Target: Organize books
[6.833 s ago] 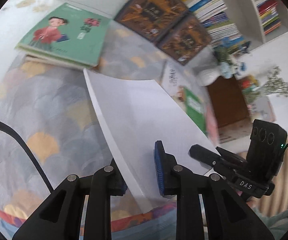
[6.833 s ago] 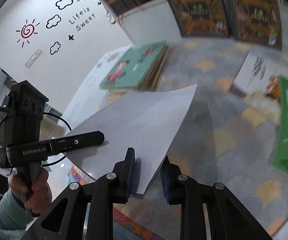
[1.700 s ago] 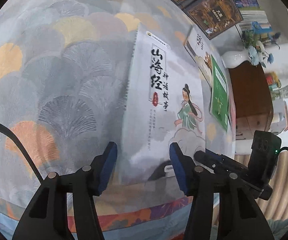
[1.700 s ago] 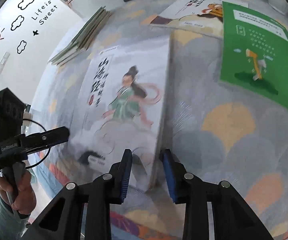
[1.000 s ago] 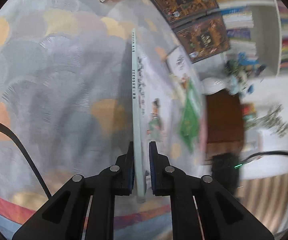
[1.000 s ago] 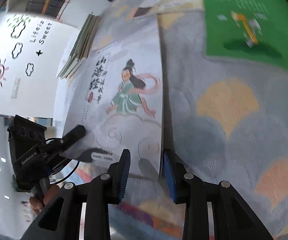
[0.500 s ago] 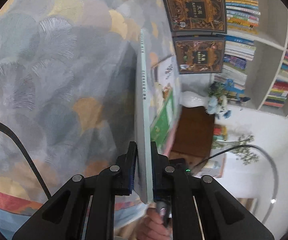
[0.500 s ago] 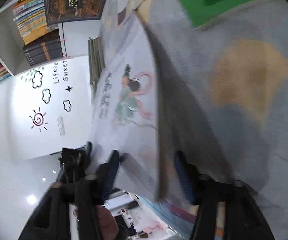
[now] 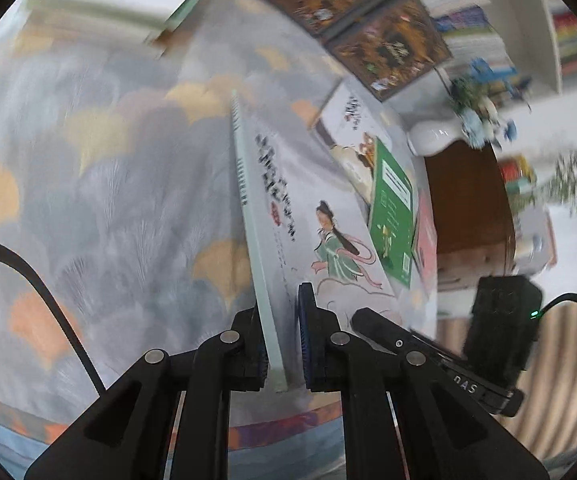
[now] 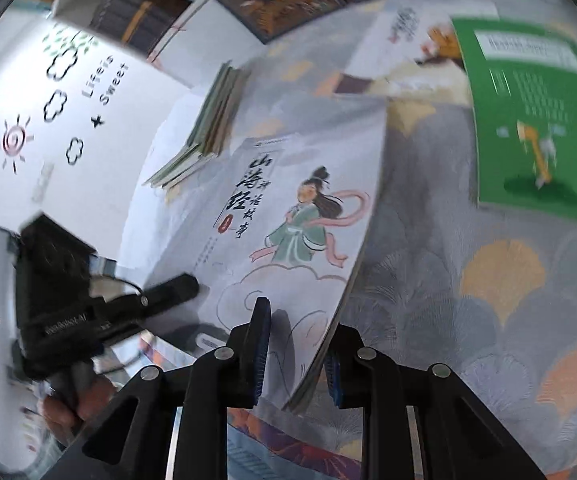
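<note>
Left hand-held gripper (image 9: 282, 344) clamped on illustrated book (image 9: 320, 236), right hand-held gripper (image 10: 294, 354) closing on its opposite edge, book tilted above patterned cloth (image 9: 108, 200)

a children's reading room or home study: packed bookshelves (image 9: 468, 12), a "life is sweet" wall decal (image 10: 104, 80), picture books on a patterned tablecloth (image 9: 88, 200).

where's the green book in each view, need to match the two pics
Left wrist view: the green book lies right of centre on the patterned cloth, just beyond the lifted pale storybook.
Right wrist view: the green book fills the upper right, flat on the cloth.
Shared landmark: the storybook's green-robed figure, left of the green book in both.
</note>
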Motion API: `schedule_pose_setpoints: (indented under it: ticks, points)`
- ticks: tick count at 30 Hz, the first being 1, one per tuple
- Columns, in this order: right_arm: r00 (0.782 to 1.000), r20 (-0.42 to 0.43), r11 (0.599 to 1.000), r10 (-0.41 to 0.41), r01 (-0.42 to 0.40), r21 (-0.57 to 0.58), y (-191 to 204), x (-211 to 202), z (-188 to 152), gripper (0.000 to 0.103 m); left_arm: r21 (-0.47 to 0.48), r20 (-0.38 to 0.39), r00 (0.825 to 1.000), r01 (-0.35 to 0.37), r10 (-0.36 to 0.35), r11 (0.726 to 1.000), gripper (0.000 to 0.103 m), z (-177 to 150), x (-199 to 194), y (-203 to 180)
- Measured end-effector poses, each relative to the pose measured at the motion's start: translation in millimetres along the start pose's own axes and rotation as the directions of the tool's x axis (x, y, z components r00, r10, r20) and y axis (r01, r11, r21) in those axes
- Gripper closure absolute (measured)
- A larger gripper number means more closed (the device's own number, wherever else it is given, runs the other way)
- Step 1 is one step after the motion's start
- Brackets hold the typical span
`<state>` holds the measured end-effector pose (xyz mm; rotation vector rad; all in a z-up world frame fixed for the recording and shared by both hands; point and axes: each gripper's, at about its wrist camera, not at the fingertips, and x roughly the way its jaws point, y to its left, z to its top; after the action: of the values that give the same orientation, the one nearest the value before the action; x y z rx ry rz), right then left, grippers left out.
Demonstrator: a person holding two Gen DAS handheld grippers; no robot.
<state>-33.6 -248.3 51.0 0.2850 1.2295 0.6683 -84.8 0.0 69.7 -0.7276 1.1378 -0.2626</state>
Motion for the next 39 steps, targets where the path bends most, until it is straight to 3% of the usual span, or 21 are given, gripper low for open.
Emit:
schedule_pose_setpoints:
  ticks: [3, 4, 7, 10, 14, 17, 21, 26, 32, 39]
  points:
    - [0.998, 0.017, 0.994, -0.062, 0.063, -0.094, 24, -6, -4, 0.08, 0.087, 0.004, 1.0, -0.019, 0.019, 0.996, 0.095, 5, -8, -9]
    - [0.997, 0.012, 0.991, -0.073, 0.074, -0.112, 30, -7, -4, 0.08, 0.106, -0.002, 1.0, 0.005, -0.005, 0.994, 0.094, 8, -12, -10]
    - [0.999, 0.001, 0.993, -0.054, 0.053, -0.101, 38, -9, -5, 0.08, 0.089, -0.013, 0.997, 0.076, -0.075, 0.993, 0.091, 18, -22, -2]
    - [0.998, 0.029, 0.993, -0.056, 0.058, -0.1, 50, -17, -5, 0.08, 0.105, -0.02, 0.995, 0.103, -0.102, 0.989, 0.091, 24, -29, 0]
    - [0.994, 0.087, 0.99, -0.06, 0.071, -0.123, 74, -23, 4, 0.08, 0.11, 0.005, 0.986, 0.167, -0.168, 0.98, 0.091, 39, -48, 4]
    - [0.991, 0.127, 0.991, -0.038, 0.054, -0.12, 95, -19, 22, 0.08, 0.136, 0.046, 0.982, 0.174, -0.182, 0.975, 0.091, 61, -67, 11]
    - [0.986, 0.167, 0.991, -0.013, 0.036, -0.133, 125, 2, 52, 0.079, 0.15, 0.109, 0.977, 0.165, -0.183, 0.975, 0.091, 94, -87, 29]
    - [0.987, 0.149, 0.993, 0.062, -0.045, -0.112, 153, 47, 104, 0.079, 0.134, 0.182, 0.97, 0.138, -0.162, 0.981, 0.091, 138, -107, 64]
    - [0.991, 0.126, 0.982, 0.038, -0.013, -0.188, 192, 100, 156, 0.078, 0.065, 0.256, 0.957, 0.123, -0.136, 0.99, 0.09, 183, -117, 119]
    - [0.997, 0.07, 0.98, 0.016, -0.002, -0.197, 203, 156, 199, 0.077, -0.005, 0.269, 0.955, 0.127, -0.121, 0.992, 0.091, 214, -107, 164]
